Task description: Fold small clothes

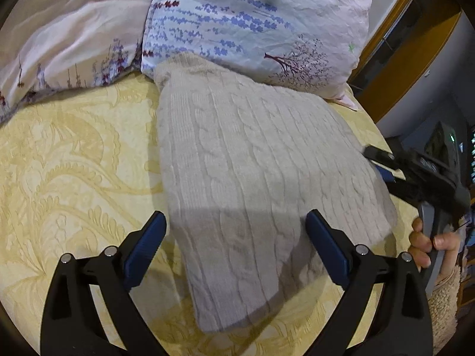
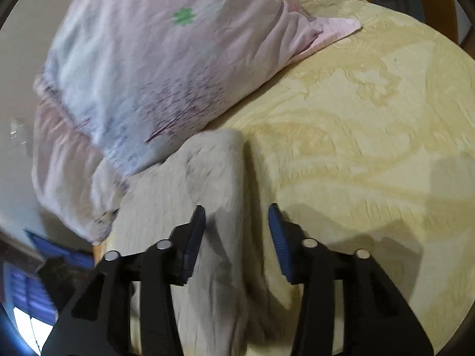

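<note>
Filling the middle of the left wrist frame, the knit garment lies on the yellow bedspread, its far edge touching the pillow; the left gripper gapes wide, bare bedspread at left. In the right wrist frame, the right gripper stands moderately spread over the garment's right edge, bare bedspread at right.

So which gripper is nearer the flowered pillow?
Right. The right gripper hangs over the sweater edge near the pillow; the left gripper sits at the sweater's opposite end.

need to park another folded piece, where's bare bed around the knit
Bare yellow bedspread lies left of the folded knit sweater, below the duvet. The far end is crowded: the floral pillow overlaps the sweater's top.
</note>
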Demonstrator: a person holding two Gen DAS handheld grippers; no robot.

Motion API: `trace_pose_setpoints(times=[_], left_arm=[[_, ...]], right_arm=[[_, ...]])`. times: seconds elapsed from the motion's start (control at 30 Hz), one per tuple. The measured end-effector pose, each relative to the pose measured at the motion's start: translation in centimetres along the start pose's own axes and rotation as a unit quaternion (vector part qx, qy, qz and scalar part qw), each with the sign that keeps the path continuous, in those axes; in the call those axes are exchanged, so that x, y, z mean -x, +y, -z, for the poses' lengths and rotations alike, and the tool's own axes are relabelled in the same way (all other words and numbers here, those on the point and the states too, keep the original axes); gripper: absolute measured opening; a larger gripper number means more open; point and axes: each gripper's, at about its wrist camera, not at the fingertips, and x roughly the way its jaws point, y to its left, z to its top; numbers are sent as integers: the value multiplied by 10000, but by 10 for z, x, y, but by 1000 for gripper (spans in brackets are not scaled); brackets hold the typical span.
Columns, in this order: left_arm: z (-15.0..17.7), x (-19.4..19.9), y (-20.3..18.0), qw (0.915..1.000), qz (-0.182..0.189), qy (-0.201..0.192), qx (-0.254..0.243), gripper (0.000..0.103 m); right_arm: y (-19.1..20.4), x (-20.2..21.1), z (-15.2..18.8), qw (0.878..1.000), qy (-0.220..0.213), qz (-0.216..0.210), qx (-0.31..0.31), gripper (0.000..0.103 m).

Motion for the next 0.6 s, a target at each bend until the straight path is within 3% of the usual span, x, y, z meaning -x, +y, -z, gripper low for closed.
trace_pose_setpoints(times=[0.1, 0.2, 0.3, 0.37, 0.43, 0.6], left_arm=[[11, 5, 5, 9997, 187, 97, 124, 92], [21, 10, 9, 9984, 469, 186, 246, 75], [32, 9, 12, 9960, 692, 352, 450, 55], [37, 10, 16, 9949, 774, 316, 557, 43], [39, 13, 21, 9934, 927, 247, 633, 25], [46, 19, 18, 9936, 972, 175, 550, 19]], right_arm=[[2, 17, 25, 9992, 138, -199, 304, 46], [6, 26, 48, 9979, 245, -224, 555, 45], [12, 29, 61, 9963, 271, -141, 809, 29], [14, 31, 63, 9950, 152, -20, 989, 10], [15, 35, 63, 9947, 50, -58, 1027, 9], [18, 45, 63, 9927, -166, 96, 1192, 8]])
